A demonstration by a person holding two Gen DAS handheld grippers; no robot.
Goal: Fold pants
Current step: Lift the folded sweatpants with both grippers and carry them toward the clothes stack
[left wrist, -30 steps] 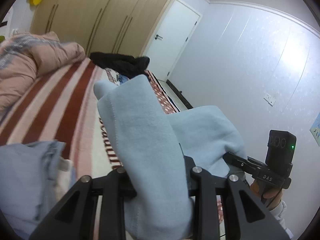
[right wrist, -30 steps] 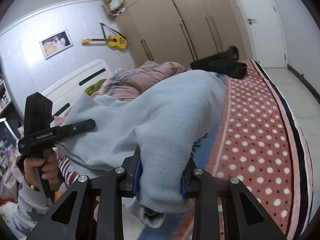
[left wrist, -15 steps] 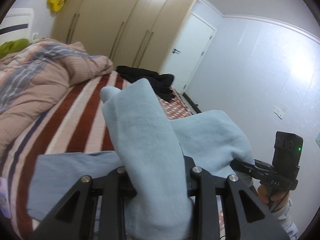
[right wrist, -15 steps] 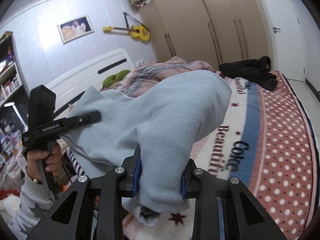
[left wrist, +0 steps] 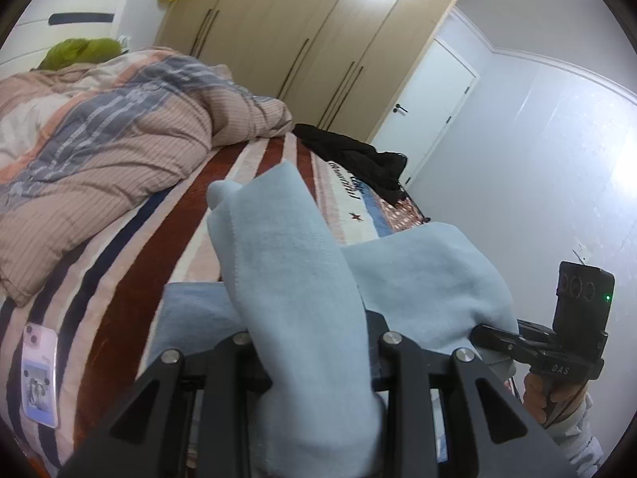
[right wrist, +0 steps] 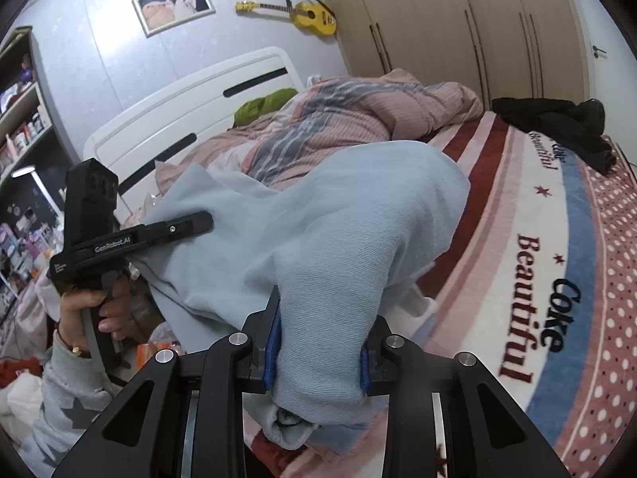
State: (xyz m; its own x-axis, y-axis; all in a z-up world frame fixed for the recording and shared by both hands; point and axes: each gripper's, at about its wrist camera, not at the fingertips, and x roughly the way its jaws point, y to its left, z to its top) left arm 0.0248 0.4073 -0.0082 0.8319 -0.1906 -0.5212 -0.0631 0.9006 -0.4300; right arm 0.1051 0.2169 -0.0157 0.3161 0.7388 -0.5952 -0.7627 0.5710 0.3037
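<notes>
Pants (left wrist: 302,279), light blue fleece, hang bunched between your two tools above the striped blanket (left wrist: 131,239) on the bed. Your left gripper (left wrist: 314,354) pinches one thick fold; your right gripper (right wrist: 318,354) pinches another, blue pads pressed into the cloth on both sides. Judged soft, light and limp: the fabric will sag and drape, not slip, so hold at the waistband or hem corners rather than mid-bunch. Legible writing: "Coke Beautiful" on the blanket, "GenRobot.AI" along the left tool's arm in the right view, "DAS" on the right tool's body. A pink phone (left wrist: 38,374) lies near the bed edge.
</notes>
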